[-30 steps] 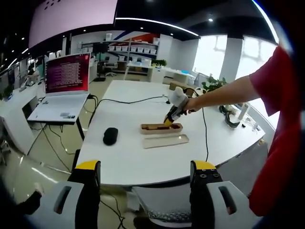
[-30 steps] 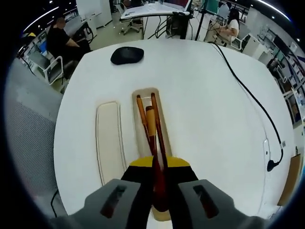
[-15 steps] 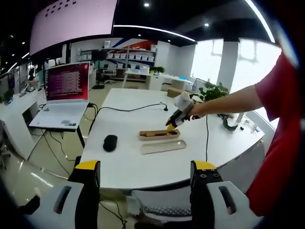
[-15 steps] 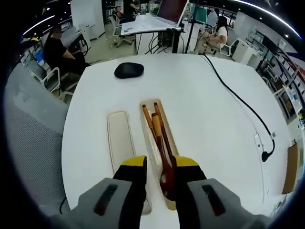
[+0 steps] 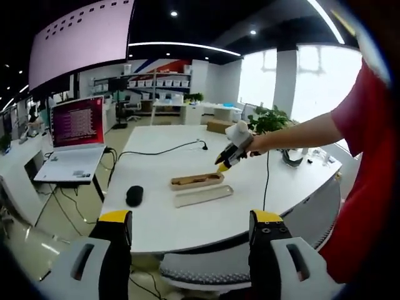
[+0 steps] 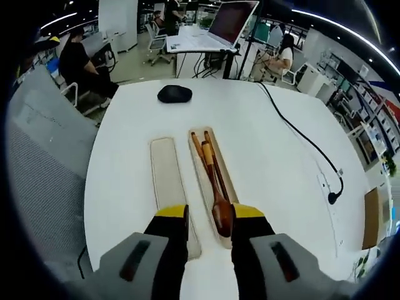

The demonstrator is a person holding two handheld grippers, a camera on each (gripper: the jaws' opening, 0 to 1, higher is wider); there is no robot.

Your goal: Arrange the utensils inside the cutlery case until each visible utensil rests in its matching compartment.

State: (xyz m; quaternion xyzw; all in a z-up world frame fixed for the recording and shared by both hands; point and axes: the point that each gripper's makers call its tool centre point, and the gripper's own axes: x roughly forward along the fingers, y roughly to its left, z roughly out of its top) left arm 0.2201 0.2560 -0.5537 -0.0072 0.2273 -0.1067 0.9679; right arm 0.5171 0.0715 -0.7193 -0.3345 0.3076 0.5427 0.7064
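Wooden spoon [image 6: 220, 205] and chopsticks [image 6: 205, 152] lying lengthwise inside the open cutlery case [image 6: 213, 181] on the white table [image 6: 281, 175], flat lid [image 6: 169, 187] just beside it. Right gripper [image 6: 210, 220] above the case's near end, jaws apart, nothing held. Left gripper [image 5: 190, 226] well back from the table, jaws wide apart and empty. Black mouse [image 6: 174, 94] near the far edge

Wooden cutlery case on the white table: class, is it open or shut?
Open: the wooden cutlery case shows its brown spoon, and its flat lid lies alongside.
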